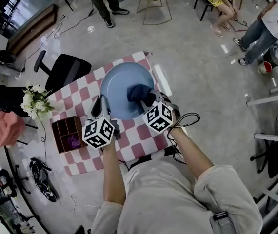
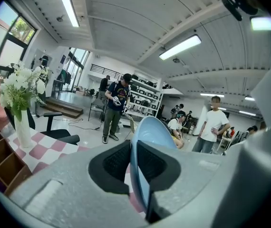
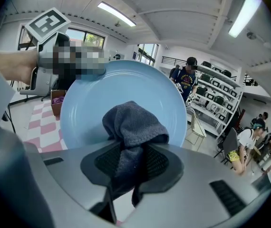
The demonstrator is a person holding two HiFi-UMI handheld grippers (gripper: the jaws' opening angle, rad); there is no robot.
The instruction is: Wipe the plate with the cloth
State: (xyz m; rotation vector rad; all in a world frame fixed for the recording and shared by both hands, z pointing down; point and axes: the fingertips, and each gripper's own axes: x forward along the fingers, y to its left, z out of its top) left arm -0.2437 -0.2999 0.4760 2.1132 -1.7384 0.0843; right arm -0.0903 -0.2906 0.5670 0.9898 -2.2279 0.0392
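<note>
A light blue plate [image 1: 117, 84] is held tilted above the pink-and-white checked table [image 1: 144, 135]. My left gripper [image 1: 101, 112] is shut on its near left rim; in the left gripper view the plate [image 2: 147, 132] stands edge-on between the black pads. My right gripper [image 1: 146, 100] is shut on a dark blue-grey cloth [image 1: 140, 92], which presses on the plate's right inner face. In the right gripper view the cloth [image 3: 133, 125] bunches out of the jaws against the plate [image 3: 85, 108].
A brown wooden box [image 1: 67, 133] with compartments sits at the table's left edge, beside a vase of white flowers [image 1: 35, 101]. A black office chair [image 1: 63, 69] stands behind the table. People stand and sit further off in the room [image 1: 256, 30].
</note>
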